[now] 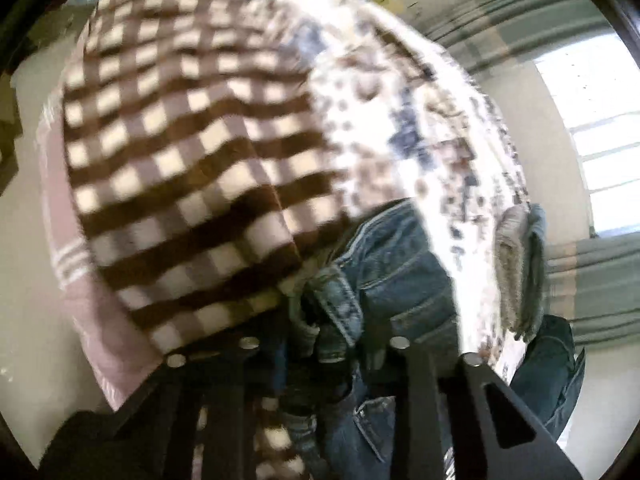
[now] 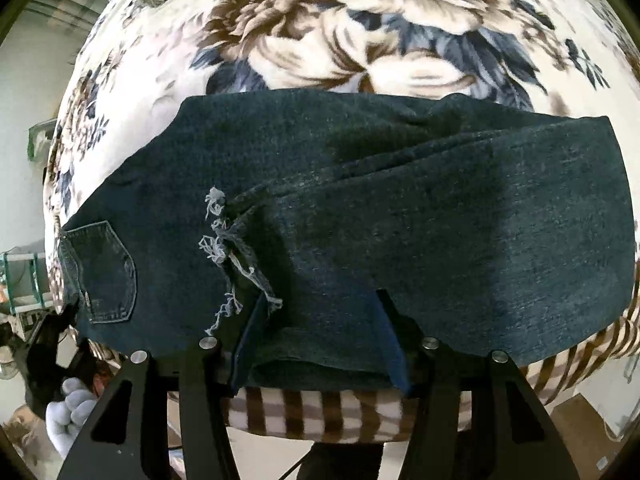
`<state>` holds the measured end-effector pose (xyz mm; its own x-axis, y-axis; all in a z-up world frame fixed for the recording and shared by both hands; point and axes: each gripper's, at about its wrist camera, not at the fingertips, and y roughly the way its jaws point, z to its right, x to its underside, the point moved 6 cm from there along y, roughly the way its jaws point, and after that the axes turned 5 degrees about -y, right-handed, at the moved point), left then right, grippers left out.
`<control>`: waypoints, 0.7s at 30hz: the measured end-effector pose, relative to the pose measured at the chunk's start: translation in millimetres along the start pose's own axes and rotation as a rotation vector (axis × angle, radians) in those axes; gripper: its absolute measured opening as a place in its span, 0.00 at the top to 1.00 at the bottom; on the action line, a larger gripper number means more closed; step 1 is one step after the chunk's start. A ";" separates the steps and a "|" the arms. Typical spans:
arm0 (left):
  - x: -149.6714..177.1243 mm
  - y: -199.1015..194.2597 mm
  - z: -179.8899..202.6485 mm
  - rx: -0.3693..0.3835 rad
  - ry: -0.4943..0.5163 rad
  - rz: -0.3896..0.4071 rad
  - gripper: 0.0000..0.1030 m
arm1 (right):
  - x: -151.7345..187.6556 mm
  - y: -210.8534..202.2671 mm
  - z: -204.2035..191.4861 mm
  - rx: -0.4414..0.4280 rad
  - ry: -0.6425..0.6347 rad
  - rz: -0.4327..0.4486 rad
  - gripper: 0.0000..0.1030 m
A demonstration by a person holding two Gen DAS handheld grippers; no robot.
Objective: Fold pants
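- Jeans [image 2: 320, 208] lying lengthwise left-to-right across right view, pocket end lower left.
- Right tool [image 2: 316, 340] open astride near edge.
- Left tool [image 1: 324, 344] clamped on waistband.

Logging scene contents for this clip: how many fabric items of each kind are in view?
Jeans: 1
Floral blanket: 1
Checked blanket: 1
Pink striped cloth: 1
Total: 4

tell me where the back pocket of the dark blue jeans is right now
In the right wrist view, the back pocket sits at the far left end of the dark blue jeans, left of the frayed white threads.
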<state>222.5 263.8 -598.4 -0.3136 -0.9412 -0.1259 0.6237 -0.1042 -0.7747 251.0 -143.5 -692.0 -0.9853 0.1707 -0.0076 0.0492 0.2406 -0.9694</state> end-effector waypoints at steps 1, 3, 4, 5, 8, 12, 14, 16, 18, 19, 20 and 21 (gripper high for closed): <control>1.2 -8.1 5.2 0.006 0.011 0.013 0.79 | 0.6 -2.3 2.8 -0.006 -0.003 0.002 0.45; 3.7 -21.1 15.5 0.004 0.037 0.035 0.80 | 2.0 -6.7 8.3 -0.023 -0.014 0.003 0.37; 5.4 -29.7 22.9 0.004 0.051 0.050 0.80 | 2.3 -7.5 10.4 -0.040 -0.022 -0.001 0.30; 6.6 -35.1 27.0 -0.002 0.066 0.060 0.80 | 2.3 -8.9 12.4 -0.059 -0.024 0.000 0.20; 12.1 -51.4 32.8 -0.027 0.089 0.087 0.80 | 2.9 -16.3 20.3 -0.086 -0.034 0.000 0.18; 19.5 -65.3 40.6 -0.057 0.106 0.123 0.81 | -1.4 -32.8 32.2 -0.098 -0.063 0.019 0.17; 24.5 -72.6 49.8 -0.069 0.121 0.147 0.82 | -5.4 -41.9 40.9 -0.099 -0.082 0.030 0.15; 31.5 -80.2 61.4 -0.059 0.143 0.162 0.82 | -9.5 -49.7 50.4 -0.101 -0.091 0.040 0.12; 41.3 -86.0 78.3 -0.058 0.197 0.183 0.83 | -14.0 -55.9 60.6 -0.101 -0.096 0.048 0.10; 46.9 -89.1 88.0 -0.056 0.228 0.196 0.83 | -16.0 -59.0 66.9 -0.099 -0.094 0.052 0.08; 52.3 -92.7 97.3 -0.053 0.253 0.207 0.83 | -18.1 -63.1 75.7 -0.102 -0.085 0.058 0.05; 56.5 -94.7 104.4 -0.048 0.268 0.214 0.83 | -19.4 -66.4 82.5 -0.104 -0.076 0.063 0.05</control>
<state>220.5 186.9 -467.5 -0.3601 -0.8217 -0.4417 0.6632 0.1075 -0.7407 253.3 -241.6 -647.7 -0.9891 0.1168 -0.0897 0.1239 0.3303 -0.9357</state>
